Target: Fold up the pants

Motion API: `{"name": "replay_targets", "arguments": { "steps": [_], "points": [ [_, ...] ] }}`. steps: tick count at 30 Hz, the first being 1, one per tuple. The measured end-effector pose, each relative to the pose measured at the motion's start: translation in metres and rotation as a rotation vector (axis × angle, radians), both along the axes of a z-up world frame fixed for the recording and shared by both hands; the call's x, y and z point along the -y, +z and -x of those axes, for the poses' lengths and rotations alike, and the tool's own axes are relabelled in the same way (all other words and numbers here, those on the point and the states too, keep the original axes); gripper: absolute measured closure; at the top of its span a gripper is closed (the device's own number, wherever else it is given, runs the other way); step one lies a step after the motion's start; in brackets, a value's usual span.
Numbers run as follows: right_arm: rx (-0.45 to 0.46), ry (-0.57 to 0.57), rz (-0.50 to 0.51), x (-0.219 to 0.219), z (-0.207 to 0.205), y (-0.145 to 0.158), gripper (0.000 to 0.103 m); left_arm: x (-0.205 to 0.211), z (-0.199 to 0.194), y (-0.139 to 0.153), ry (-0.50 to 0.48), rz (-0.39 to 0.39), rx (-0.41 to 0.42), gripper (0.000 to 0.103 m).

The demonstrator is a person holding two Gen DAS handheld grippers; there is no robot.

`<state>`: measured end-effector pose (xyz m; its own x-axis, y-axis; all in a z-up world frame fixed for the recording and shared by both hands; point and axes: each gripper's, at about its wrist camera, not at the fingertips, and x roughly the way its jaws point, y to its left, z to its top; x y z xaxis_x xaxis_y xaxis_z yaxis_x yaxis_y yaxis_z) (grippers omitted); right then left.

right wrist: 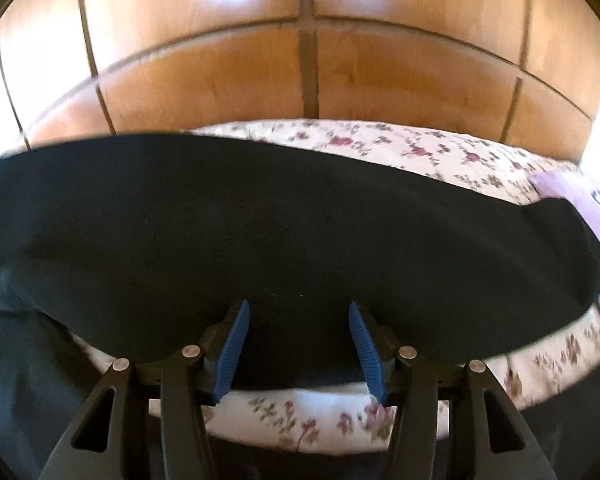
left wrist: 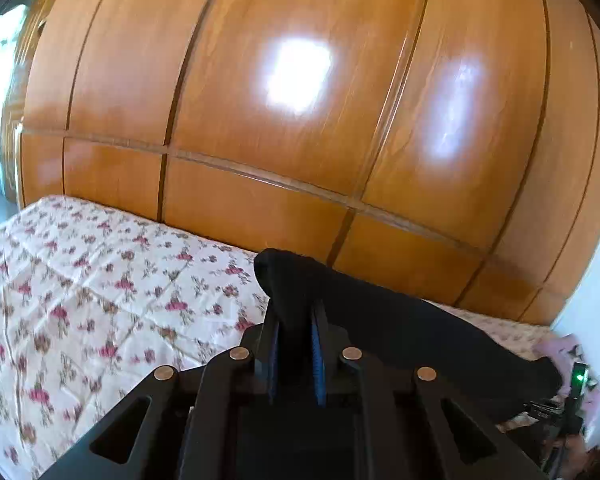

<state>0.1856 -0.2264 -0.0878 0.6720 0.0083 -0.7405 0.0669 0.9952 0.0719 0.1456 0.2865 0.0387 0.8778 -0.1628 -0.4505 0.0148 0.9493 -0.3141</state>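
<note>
The black pants [right wrist: 284, 216] lie stretched across a floral bedspread [right wrist: 400, 148]. In the left wrist view my left gripper [left wrist: 296, 320] is shut on a bunched end of the pants [left wrist: 400, 332] and holds it raised above the bed, the cloth trailing down to the right. In the right wrist view my right gripper [right wrist: 298, 312] is open, its blue pads [right wrist: 234, 344] spread apart over the near edge of the pants, with cloth between them but not pinched.
A glossy wooden wardrobe [left wrist: 300, 120] stands right behind the bed. The floral bedspread [left wrist: 80, 300] spreads out to the left. A pink cloth [right wrist: 568, 188] lies at the right end of the bed. A white wall [left wrist: 596, 340] is at far right.
</note>
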Motion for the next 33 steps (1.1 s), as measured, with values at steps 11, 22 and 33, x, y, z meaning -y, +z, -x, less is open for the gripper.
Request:
{"name": "replay_targets", "arguments": {
  "steps": [11,22,33],
  "points": [
    [0.002,-0.001,-0.441,-0.004,0.011,0.041,0.035,0.001,0.082,-0.017,0.020,0.117,0.070,0.090],
    [-0.097,-0.051,-0.600,-0.036,-0.066,0.077,0.028,0.009,0.121,-0.037,0.055,0.202,0.072,0.090],
    [-0.262,-0.143,-0.776,-0.009,-0.101,0.028,0.087,0.004,0.124,-0.038,0.049,0.202,0.069,0.090]
  ]
}}
